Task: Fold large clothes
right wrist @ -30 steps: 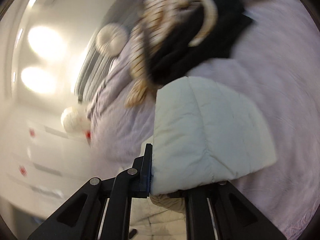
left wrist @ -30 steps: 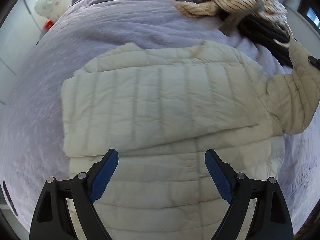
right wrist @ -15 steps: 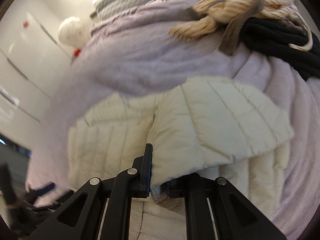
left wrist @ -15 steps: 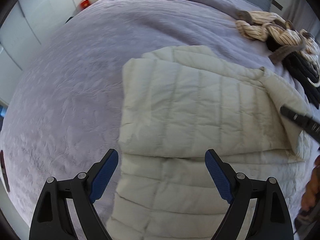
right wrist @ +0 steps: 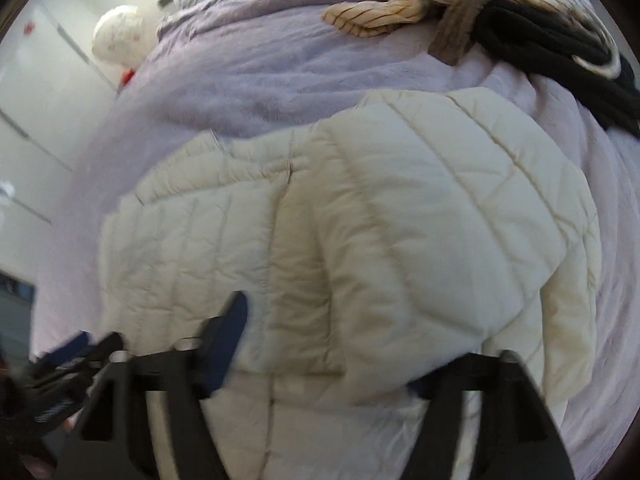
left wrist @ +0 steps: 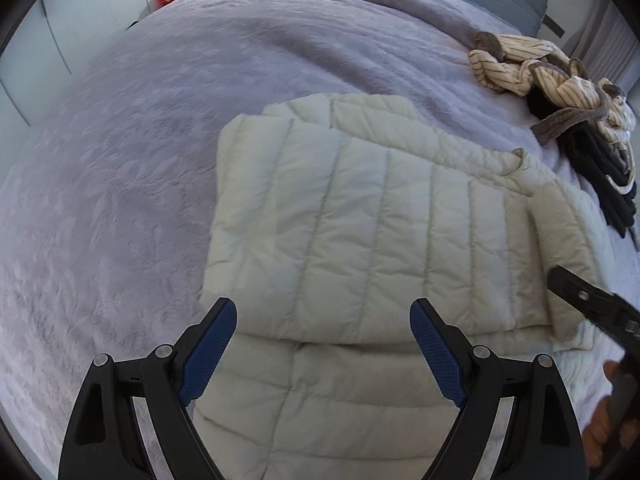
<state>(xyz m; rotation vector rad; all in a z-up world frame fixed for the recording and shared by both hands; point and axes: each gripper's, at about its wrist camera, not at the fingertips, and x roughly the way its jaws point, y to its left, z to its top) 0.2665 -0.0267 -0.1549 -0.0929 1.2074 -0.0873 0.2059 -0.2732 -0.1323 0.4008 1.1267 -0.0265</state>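
Step in hand, judged from the layout: folding the sleeves inward across the cream quilted down jacket (left wrist: 376,236), which lies flat on the lavender plush bedspread (left wrist: 132,148). One panel is already laid over the jacket body; the sleeve (right wrist: 452,240) on the side of the jacket nearest the clothes pile is draped over the body, with its end at the right gripper (right wrist: 332,356).

Left gripper (left wrist: 324,340): fingers spread wide, holding nothing, poised over the jacket's near fold line. Right gripper: the view is motion-blurred. Its fingers stand apart, with sleeve fabric lying between and over them; a grip on the fabric does not appear to be present.

Next move, as a judgement: clear the right gripper from the sleeve, then take the jacket hem with both grippers and fold it toward the collar. The padding is thick and springy; folds may lift unless pressed flat.

A heap of striped beige and black clothes (left wrist: 560,80) lies beyond the jacket, apart from it.
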